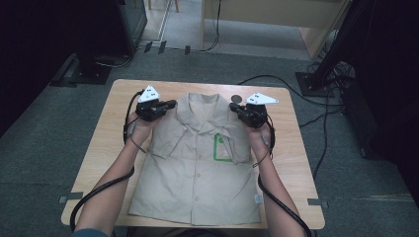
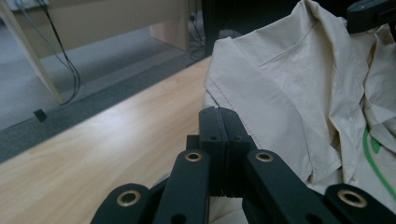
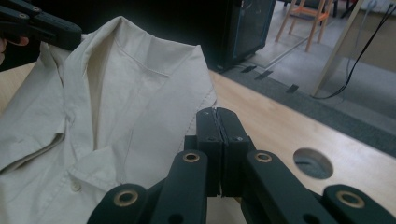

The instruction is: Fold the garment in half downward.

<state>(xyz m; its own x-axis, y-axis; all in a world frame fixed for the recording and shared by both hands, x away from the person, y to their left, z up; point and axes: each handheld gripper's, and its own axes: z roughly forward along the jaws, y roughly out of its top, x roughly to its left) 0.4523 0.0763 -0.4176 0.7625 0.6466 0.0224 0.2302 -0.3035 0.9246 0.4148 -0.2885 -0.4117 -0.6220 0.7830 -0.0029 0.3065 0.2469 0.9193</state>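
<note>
A beige short-sleeved shirt (image 1: pixel 197 163) with a green-edged chest pocket (image 1: pixel 222 147) lies front up on the wooden table (image 1: pixel 106 148), collar toward the far edge. My left gripper (image 1: pixel 171 103) is at the shirt's left shoulder, and my right gripper (image 1: pixel 232 106) is at the other shoulder. In the left gripper view the jaws (image 2: pixel 218 112) are pressed together with the shoulder seam edge of the shirt (image 2: pixel 275 88) pinched at their tips. The right gripper (image 3: pixel 217 112) is likewise shut on the cloth edge of the shirt (image 3: pixel 140 107), and the collar area stands raised off the table.
A round cable hole (image 1: pixel 237 98) sits in the table just behind the collar, also near my right jaws (image 3: pixel 313 163). Black cables (image 1: pixel 276 79) run over the grey carpet behind and to the right. Black stand bases (image 1: pixel 89 69) flank the far corners.
</note>
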